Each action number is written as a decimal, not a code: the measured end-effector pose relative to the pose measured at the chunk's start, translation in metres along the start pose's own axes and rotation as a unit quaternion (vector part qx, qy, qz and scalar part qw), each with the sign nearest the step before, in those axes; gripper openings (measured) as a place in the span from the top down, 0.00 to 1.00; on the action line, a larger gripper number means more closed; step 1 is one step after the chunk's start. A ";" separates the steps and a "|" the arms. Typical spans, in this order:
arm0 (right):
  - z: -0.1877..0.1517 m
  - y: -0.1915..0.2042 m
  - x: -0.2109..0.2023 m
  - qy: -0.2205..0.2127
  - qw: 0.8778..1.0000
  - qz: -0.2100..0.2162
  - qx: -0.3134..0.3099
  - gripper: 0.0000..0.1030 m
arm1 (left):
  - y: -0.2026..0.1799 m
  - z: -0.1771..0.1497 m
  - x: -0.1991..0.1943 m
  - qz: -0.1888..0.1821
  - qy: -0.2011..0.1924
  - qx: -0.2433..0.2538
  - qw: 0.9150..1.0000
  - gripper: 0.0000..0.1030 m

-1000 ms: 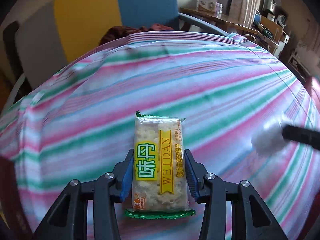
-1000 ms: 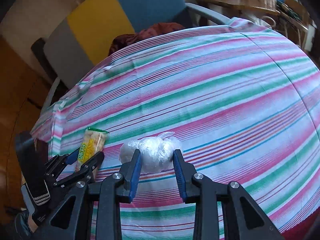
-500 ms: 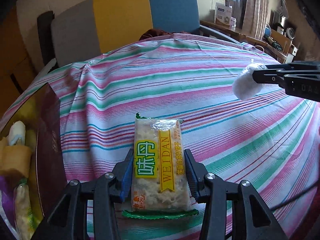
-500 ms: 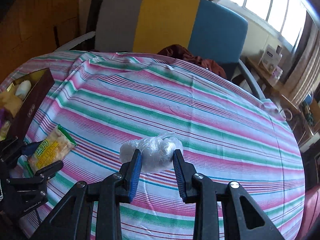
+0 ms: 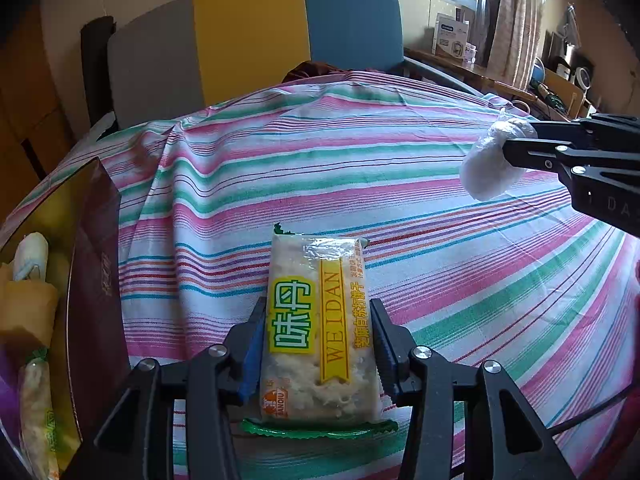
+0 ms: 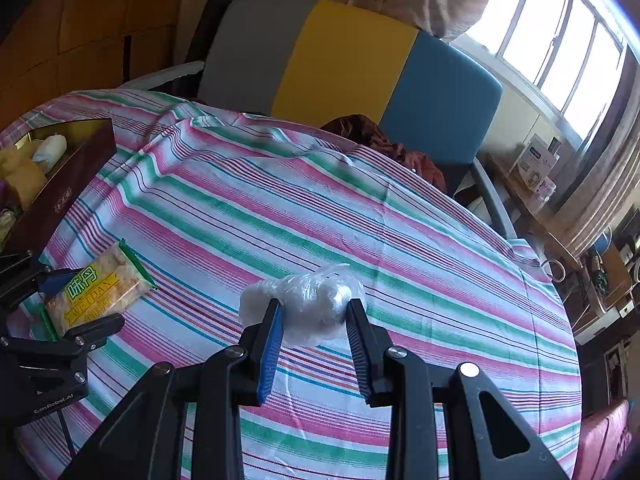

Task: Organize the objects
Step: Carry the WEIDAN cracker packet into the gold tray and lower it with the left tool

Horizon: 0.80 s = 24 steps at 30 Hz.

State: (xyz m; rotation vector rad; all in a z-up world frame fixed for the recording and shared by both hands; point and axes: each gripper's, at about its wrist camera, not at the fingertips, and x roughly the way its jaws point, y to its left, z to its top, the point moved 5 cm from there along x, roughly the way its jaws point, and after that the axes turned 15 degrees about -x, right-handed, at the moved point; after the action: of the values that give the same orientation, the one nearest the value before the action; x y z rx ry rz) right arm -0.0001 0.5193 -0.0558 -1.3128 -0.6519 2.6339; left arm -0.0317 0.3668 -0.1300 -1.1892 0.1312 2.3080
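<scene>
Cracker packet (image 5: pixel 320 332) and plastic-wrapped bundle (image 6: pixel 308 304) sit clamped in our 2 grippers' fingers, both outside the brown box (image 5: pixel 96 264), which already holds several snacks.

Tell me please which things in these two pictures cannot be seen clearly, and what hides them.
- Contents of the white plastic-wrapped bundle, right wrist view: the crinkled film blurs what is inside.
- Dark red box, left wrist view: the left edge cuts it off, so its full contents stay unknown.
- Small print on the Weidan snack packet, left wrist view: too small to read.
- Shelf items at far right, both views: too small and distorted to identify.
</scene>
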 end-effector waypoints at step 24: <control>0.003 -0.003 -0.005 -0.014 1.000 -0.008 0.009 0.70 | 0.000 -0.001 -0.001 0.000 -0.004 0.006 1.000 0.54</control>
State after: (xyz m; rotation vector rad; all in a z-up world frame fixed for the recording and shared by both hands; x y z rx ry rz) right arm -0.0002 0.5194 -0.0495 -1.2615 -0.6396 2.6439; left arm -0.0303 0.3661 -0.1304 -1.1745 0.1432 2.3083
